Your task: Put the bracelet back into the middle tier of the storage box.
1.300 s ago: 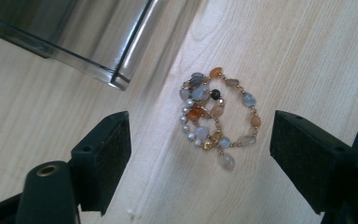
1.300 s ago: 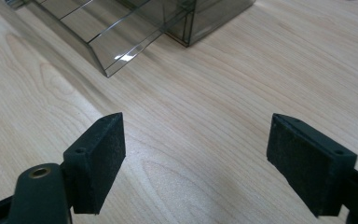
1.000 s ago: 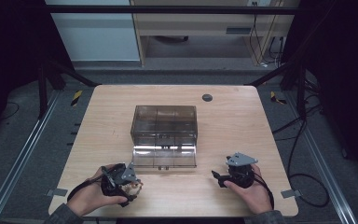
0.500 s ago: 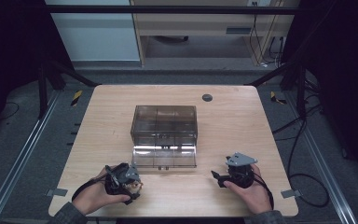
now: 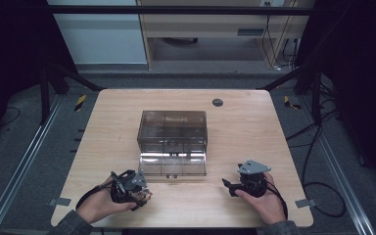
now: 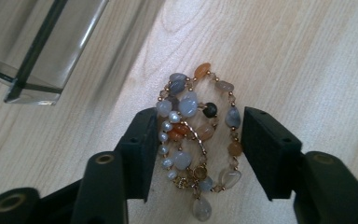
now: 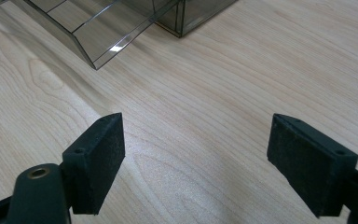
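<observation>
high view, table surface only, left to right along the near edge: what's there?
Left tongs over a beaded bracelet → pulled-out clear drawer of the smoky organizer box → right tongs, jaws open on bare wooden table.

Wooden table point(image 5: 254, 117): clear box point(image 5: 172, 128), bracelet point(image 6: 196, 135).

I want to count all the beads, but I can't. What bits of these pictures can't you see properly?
- Bracelet: in the left gripper view its lowest bead is cut off by the bottom edge; the strands overlap, hiding beads.
- Bracelet in the high view: too small, tucked under the left tool.
- Clear box: its insides are too dark and small in the high view.
</observation>
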`<state>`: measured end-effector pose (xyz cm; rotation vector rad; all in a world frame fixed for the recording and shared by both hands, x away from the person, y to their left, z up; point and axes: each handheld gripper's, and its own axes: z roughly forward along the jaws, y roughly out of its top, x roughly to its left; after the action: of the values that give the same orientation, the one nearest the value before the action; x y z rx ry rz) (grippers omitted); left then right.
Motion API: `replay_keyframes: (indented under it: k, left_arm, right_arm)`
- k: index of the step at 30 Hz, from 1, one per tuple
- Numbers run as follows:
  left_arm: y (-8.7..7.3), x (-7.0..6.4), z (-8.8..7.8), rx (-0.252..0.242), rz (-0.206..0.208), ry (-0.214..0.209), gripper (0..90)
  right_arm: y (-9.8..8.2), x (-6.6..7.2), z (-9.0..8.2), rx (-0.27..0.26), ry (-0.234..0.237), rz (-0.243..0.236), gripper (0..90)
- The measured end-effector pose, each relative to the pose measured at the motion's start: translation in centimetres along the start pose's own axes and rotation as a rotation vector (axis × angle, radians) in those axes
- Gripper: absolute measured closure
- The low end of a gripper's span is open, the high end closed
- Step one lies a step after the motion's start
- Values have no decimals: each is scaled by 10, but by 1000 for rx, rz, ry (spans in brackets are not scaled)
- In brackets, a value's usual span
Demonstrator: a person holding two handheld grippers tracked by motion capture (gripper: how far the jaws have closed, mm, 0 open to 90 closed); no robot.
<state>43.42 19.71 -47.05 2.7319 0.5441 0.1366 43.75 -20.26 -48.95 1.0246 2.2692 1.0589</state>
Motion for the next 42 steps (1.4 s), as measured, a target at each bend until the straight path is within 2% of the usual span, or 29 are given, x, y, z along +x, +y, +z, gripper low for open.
replay_keyframes:
  k: [11,15,21,28,37,42]
  left_arm:
    - [4,0,-1,25,20,4,748]
    - [6,-3,-1,36,35,16,791]
    - [8,-6,-2,56,46,41,797]
    - [6,-5,-8,48,45,54,813]
    - [9,-6,-27,20,54,77,820]
    - [14,-9,-42,8,78,92,821]
  right_arm:
    - [0,1,1,2,4,-4,196]
    - [0,2,1,5,4,-9,197]
    - [0,2,1,6,4,-11,197]
    - [0,2,2,7,5,-8,197]
    - [0,2,1,8,4,-6,196]
    - [0,1,1,6,4,-5,196]
